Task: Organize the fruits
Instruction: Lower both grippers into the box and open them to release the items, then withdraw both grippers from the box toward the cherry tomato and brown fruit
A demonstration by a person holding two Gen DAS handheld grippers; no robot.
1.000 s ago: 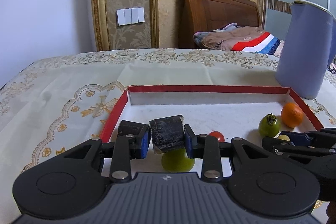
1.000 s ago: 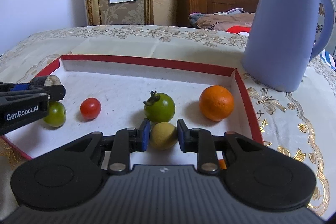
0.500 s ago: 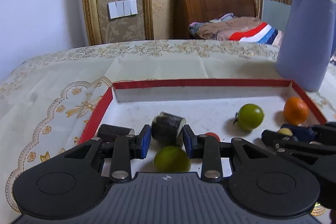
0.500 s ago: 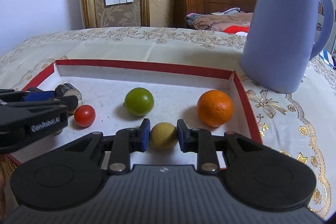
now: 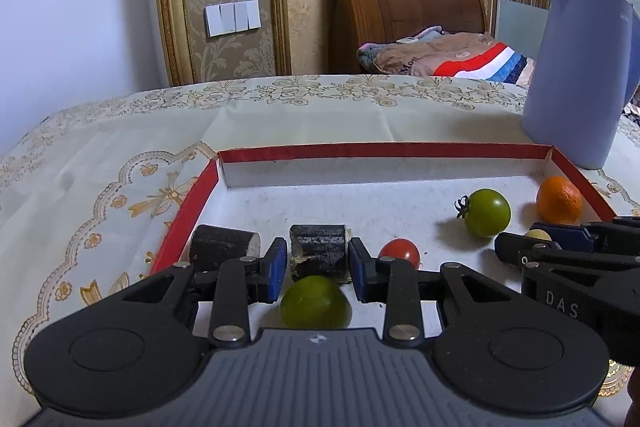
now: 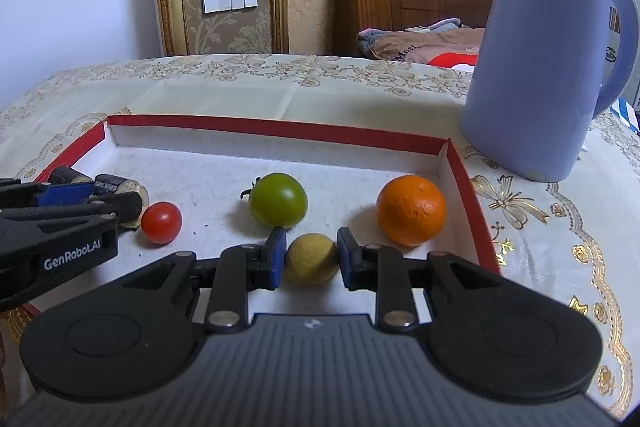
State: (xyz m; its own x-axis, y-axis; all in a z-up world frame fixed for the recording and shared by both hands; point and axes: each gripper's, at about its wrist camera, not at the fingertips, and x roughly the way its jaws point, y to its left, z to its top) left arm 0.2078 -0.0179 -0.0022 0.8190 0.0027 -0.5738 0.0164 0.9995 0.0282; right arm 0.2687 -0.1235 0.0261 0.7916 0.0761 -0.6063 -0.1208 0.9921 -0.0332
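A red-rimmed white tray (image 5: 384, 151) (image 6: 280, 131) holds the fruit. My left gripper (image 5: 318, 265) has its pads around a dark sugarcane piece (image 5: 318, 253) resting on the tray floor; a second dark piece (image 5: 222, 245) lies to its left and a green fruit (image 5: 314, 303) just below it. A red tomato (image 5: 400, 253) (image 6: 161, 222), a green tomato (image 5: 486, 213) (image 6: 278, 199) and an orange (image 5: 558, 205) (image 6: 411, 209) sit in the tray. My right gripper (image 6: 311, 259) is shut on a small yellow fruit (image 6: 311, 259), low in the tray.
A lavender kettle (image 5: 580, 67) (image 6: 544, 59) stands on the embroidered tablecloth (image 5: 100, 167) just beyond the tray's right far corner. A wooden headboard and folded bedding lie behind the table. Each gripper shows at the edge of the other's view.
My left gripper lowered the sugarcane piece onto the tray floor beside the other piece. The green tomato rolled from left of the orange toward the tray's middle. My right gripper kept the yellow fruit.
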